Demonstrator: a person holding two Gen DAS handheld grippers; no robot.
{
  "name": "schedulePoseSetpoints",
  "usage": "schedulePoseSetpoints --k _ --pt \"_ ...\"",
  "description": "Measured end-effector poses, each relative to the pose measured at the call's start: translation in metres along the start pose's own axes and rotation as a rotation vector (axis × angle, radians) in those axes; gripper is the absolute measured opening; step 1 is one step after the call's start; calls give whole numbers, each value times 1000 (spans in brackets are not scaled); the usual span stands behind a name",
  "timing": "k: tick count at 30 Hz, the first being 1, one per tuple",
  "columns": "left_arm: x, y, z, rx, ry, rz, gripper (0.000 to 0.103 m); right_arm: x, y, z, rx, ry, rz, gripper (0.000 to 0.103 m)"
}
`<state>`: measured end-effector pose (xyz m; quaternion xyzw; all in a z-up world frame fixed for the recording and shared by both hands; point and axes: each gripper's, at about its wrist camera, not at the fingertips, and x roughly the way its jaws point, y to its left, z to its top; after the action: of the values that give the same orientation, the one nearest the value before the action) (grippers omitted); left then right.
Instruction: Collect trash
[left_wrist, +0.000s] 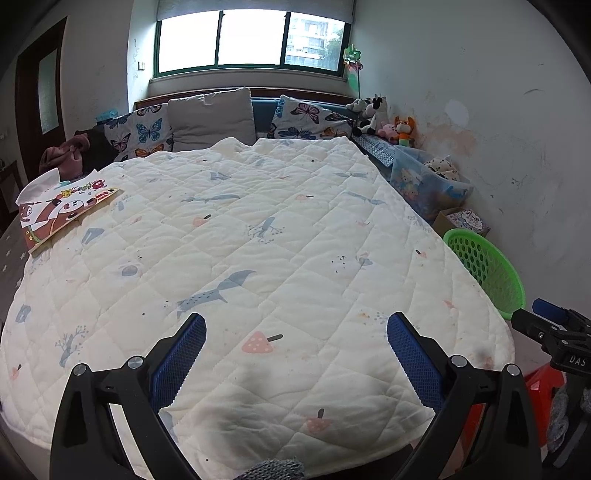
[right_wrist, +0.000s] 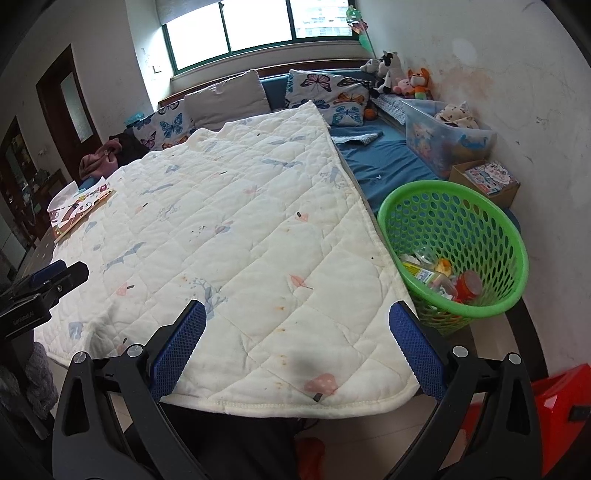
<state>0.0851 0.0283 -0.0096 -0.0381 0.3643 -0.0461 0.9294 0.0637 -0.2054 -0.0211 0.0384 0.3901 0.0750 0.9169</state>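
Observation:
A green mesh basket (right_wrist: 454, 221) stands on the floor at the bed's right side and holds several pieces of trash (right_wrist: 443, 278), wrappers and a red lid among them. Its rim also shows in the left wrist view (left_wrist: 487, 266). My left gripper (left_wrist: 295, 332) is open and empty above the near edge of a white quilt (left_wrist: 258, 240). My right gripper (right_wrist: 297, 321) is open and empty above the quilt's near right corner (right_wrist: 258, 240), left of the basket. Each gripper shows at the other view's edge, the right gripper (left_wrist: 554, 325) and the left gripper (right_wrist: 44, 288).
A picture book (left_wrist: 62, 214) and a white tissue (left_wrist: 38, 184) lie at the quilt's far left. Pillows (left_wrist: 210, 118), plush toys (left_wrist: 384, 118), a clear toy bin (right_wrist: 443, 129) and a cardboard box (right_wrist: 487, 181) line the back and right wall. A red object (right_wrist: 557, 410) sits on the floor.

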Motion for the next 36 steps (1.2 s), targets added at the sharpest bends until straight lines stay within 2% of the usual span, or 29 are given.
schedulePoseSetpoints --k 18,36 --pt "2 2 -3 -10 11 6 95 7 3 -2 -4 13 10 99" --pt "-5 0 -6 1 -14 22 95 3 4 -4 -6 -6 11 99"
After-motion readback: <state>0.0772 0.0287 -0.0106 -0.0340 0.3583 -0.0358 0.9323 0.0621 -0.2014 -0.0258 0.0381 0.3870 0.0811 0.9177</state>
